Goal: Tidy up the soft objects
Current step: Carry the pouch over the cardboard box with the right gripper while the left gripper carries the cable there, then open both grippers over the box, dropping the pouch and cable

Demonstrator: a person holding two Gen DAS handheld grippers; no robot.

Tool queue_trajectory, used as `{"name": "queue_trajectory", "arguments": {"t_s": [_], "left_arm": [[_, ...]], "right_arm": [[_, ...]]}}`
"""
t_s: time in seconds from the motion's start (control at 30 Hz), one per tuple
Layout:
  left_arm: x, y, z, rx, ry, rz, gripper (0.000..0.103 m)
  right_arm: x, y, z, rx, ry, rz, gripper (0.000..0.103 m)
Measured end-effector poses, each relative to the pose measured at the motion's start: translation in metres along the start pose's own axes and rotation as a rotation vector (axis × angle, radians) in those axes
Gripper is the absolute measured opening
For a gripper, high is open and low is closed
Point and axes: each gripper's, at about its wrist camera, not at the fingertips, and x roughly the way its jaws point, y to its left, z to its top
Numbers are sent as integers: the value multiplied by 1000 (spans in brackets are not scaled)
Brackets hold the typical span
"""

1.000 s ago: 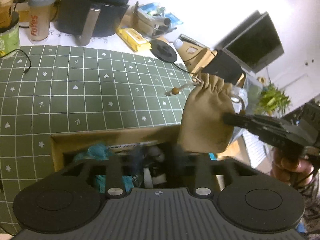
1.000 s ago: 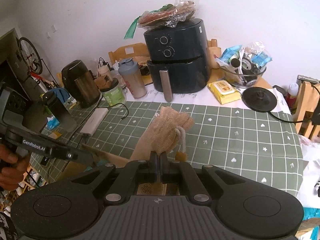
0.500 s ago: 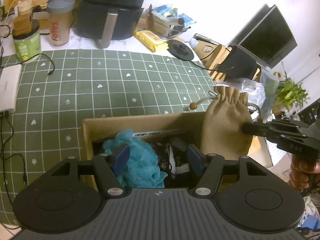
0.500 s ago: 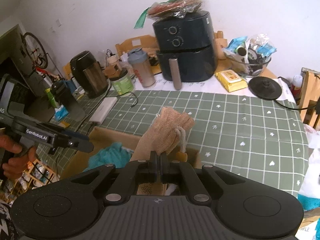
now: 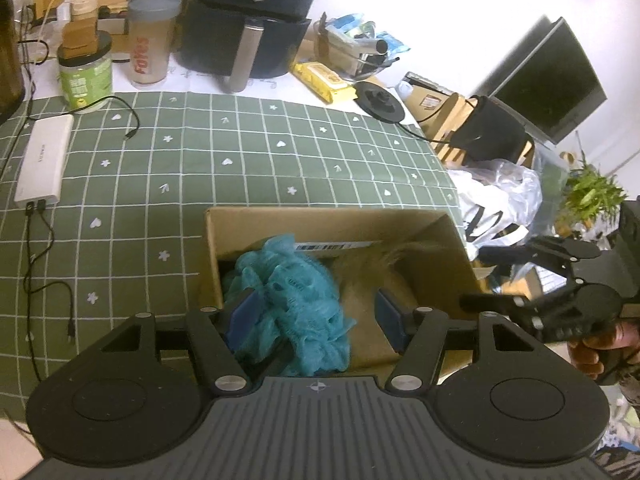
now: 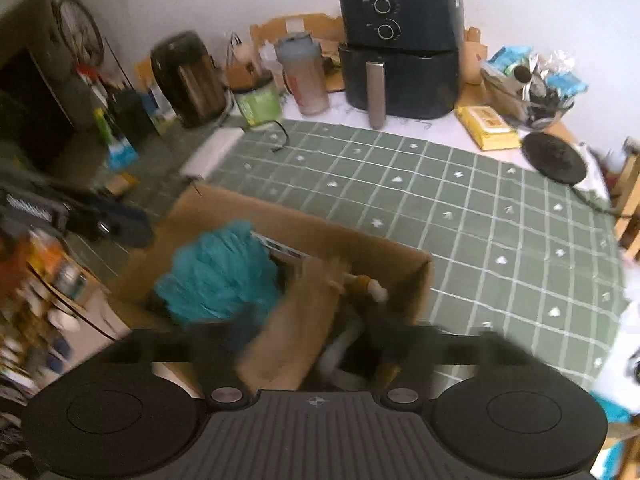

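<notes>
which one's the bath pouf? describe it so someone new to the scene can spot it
Find the green grid tablecloth, then the open cardboard box at its near edge. The pouf is the ruffled teal mesh ball in the box's left half, beside a tan cloth pouch. Nothing else in the box is teal or frilly.

Both wrist views angled down, close over shared cardboard box

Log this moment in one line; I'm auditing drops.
right gripper: opening, empty | tan pouch: in cardboard box | left gripper: open over teal pouf
</notes>
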Motion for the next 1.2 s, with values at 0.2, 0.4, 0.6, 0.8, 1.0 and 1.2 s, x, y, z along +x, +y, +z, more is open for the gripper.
{"name": "queue_trajectory", "arguments": {"t_s": [0.2,0.4,0.6,0.8,1.0,1.2], "left_arm": [[-4,0,-9,10,-3,49,63],[-4,-5,-13,19,-7,129,63],[-7,-18,-16,17,-7,205,70],[-8,-34,-22,37,-38,331,101],[-5,-48,-32,44,-33,419,103],[-6,-59,-38,34,-19,440,103]], "right_arm": [[-3,17,-8,-31,0,-34,103],[-6,30,-11,-18,-19,-101,103],[2,45,-11,-13,-5,-166,103],[1,46,-20,52,55,-233,103],[-8,37,-33,120,86,-265,103],[-16,33,-39,150,95,-279,103]]}}
